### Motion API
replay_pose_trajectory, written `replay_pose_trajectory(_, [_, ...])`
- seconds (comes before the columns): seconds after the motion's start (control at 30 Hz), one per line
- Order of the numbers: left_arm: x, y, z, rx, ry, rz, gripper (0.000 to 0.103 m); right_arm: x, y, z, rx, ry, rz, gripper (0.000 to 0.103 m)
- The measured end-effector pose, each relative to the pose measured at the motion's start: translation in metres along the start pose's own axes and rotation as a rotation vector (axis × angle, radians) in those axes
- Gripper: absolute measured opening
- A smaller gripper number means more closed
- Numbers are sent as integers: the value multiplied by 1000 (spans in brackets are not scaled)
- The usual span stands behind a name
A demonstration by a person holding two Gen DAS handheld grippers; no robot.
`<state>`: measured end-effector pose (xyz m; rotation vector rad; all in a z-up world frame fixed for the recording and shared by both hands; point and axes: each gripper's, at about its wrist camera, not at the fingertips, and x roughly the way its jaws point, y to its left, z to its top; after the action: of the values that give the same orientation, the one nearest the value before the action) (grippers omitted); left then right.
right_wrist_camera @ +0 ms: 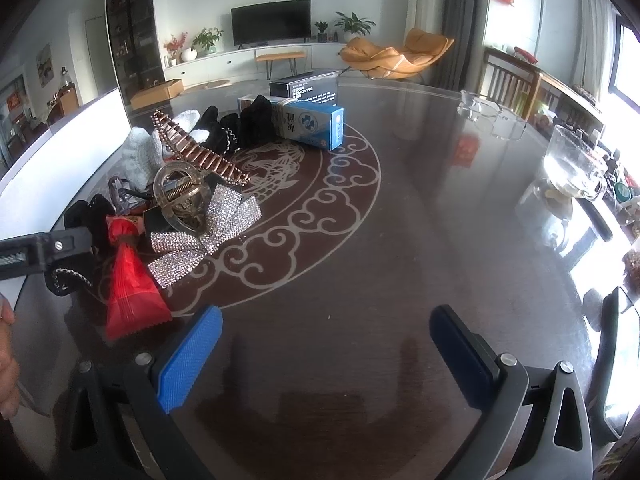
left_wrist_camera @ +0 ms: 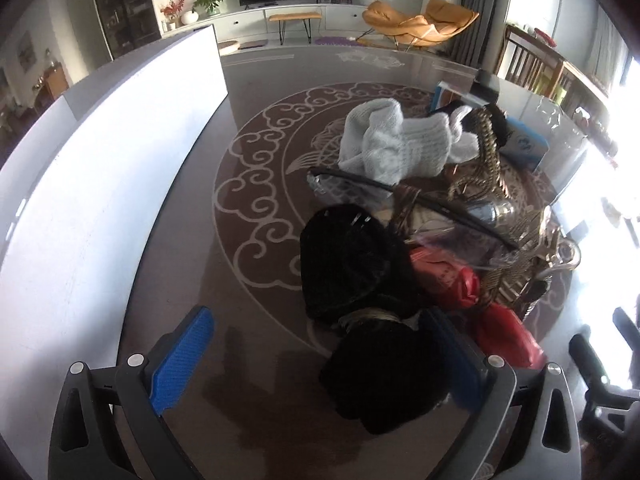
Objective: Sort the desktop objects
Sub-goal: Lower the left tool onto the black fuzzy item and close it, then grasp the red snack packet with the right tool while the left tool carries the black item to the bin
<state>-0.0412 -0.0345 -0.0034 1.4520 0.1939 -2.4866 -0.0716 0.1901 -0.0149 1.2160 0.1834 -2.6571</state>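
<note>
Left tongs gape wide round the black scrunchie, soft & light, best pinched mid-bulge; right tongs wide w/ nothing between, over bare tabletop.

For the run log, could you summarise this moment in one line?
left gripper: open around black scrunchie | right gripper: open, empty | table

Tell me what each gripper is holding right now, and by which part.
Nothing is held. The left gripper is open around a black fuzzy item, not clamped. The right gripper is open above the bare table.
</note>
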Motion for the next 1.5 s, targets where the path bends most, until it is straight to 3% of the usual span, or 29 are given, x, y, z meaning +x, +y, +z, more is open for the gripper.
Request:
replay_pose_trajectory(0.1, [10, 13, -6, -9, 28, 2, 103, 0, 0, 0, -2, 1, 3, 103])
replay_pose_trajectory(0.43, [17, 20, 1, 28, 0, -24, 103, -4, -1, 0, 0, -20, 8, 103])
replay_pose_trajectory(0.6, [15, 21, 0, 39, -21, -29, 103, -50, -10, -10, 50, -262, 25, 103])
replay_pose_trajectory(0.73, [15, 17, -5, 39, -55, -27, 103, -72, 2, -10, -9, -360, -10, 103])
replay_pose_trajectory(0.9, [13, 17, -11, 107, -54, -73, 103, -66, 6, -10, -15, -307, 59, 103])
replay_pose_trajectory(1.07, [7, 23, -18, 154, 9, -96, 103, -82, -5, -12, 45, -370, 96, 103])
replay_pose_trajectory(1.13, [6, 24, -18, 158, 21, -101, 103, -76, -14, -12, 104, -352, 172, 103])
replay_pose_trajectory(1.2, [2, 18, -22, 182, -4, -116, 103, -60, -22, -10, 172, -280, 270, 103])
replay_pose_trajectory(1.27, [-6, 7, -21, 227, -59, -72, 103, -50, -30, -10, 235, -233, 343, 103])
replay_pose_trajectory(1.33, [-3, -2, -14, 252, -85, -18, 103, -52, -31, -12, 255, -261, 378, 103])
replay_pose_trajectory(1.43, [12, -4, -1, 254, -46, -31, 103, -58, -17, -14, 145, -322, 368, 103])
replay_pose_trajectory(1.47, [15, 1, 2, 234, -41, -72, 82, -55, -10, -15, 97, -287, 349, 103])
replay_pose_trajectory(1.5, [15, 5, 2, 210, -48, -129, 67, -48, 1, -15, 37, -211, 335, 103])
